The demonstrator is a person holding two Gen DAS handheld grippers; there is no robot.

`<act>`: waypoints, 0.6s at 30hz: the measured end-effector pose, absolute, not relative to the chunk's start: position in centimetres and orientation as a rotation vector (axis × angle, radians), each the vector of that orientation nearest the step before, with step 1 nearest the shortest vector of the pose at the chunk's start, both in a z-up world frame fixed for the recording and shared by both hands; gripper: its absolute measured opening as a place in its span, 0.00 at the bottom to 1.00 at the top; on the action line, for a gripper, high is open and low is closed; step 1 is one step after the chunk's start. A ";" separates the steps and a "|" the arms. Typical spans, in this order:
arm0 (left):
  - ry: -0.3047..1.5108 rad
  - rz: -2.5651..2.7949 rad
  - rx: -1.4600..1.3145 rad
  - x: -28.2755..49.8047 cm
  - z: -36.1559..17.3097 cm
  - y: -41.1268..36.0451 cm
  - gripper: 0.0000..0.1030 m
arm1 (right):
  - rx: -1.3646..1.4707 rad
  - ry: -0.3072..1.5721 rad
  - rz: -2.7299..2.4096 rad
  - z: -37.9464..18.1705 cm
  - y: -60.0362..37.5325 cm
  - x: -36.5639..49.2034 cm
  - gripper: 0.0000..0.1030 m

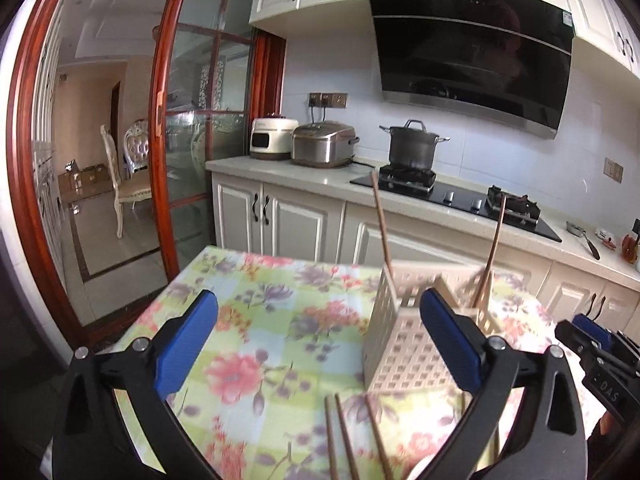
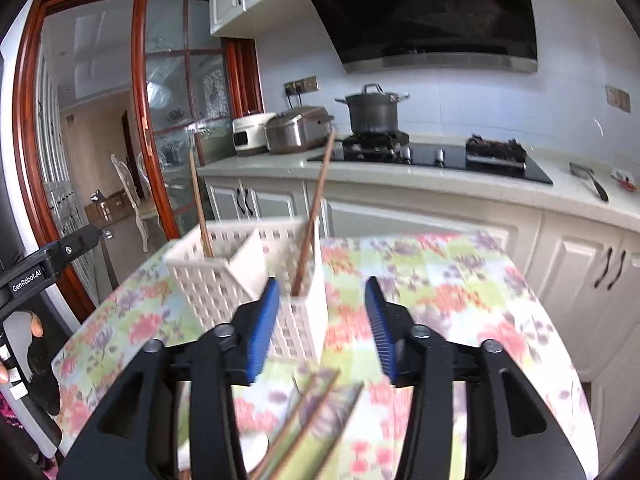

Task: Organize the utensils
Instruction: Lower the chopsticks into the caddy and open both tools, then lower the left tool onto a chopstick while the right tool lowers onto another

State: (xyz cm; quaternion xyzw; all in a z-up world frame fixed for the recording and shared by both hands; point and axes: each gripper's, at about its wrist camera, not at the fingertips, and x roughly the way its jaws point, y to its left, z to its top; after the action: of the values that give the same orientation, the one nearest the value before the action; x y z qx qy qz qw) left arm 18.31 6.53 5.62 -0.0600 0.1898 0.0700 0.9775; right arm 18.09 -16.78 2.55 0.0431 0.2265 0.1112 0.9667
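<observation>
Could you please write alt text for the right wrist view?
An open right gripper hovers over a floral tablecloth, just in front of a white lattice utensil holder with two chopsticks standing in separate compartments. More chopsticks lie blurred near the camera; a kitchen counter is behind.

White lettering reading "GenRobot.AI" runs along the side of the black plastic body of the left claw (image 2: 48, 266), seen at the left edge of the right wrist view. In the left wrist view, the black plastic body of the right claw (image 1: 600, 364) carries pale letters that look like "DAS", though blur makes this uncertain. A small green-and-white sticker on the black glass range hood (image 1: 472, 52) is too small to read.
</observation>
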 end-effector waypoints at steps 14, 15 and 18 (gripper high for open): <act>0.575 0.164 -0.117 17.2 -1.8 6.8 0.95 | 0.118 0.622 0.164 -3.9 -18.3 16.3 0.44; 0.589 0.167 -0.116 17.4 -2.3 6.8 0.95 | 0.102 0.644 0.160 -4.4 -18.1 16.5 0.44; 0.633 0.175 -0.115 17.8 -3.5 6.9 0.95 | 0.071 0.712 0.135 -6.1 -17.6 17.2 0.43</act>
State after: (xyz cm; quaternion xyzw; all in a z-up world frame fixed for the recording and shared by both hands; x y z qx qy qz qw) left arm 17.80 6.87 -3.48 -0.0565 0.3108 0.0860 0.9449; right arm 17.20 -17.57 -6.13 0.0349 0.3481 0.0659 0.9345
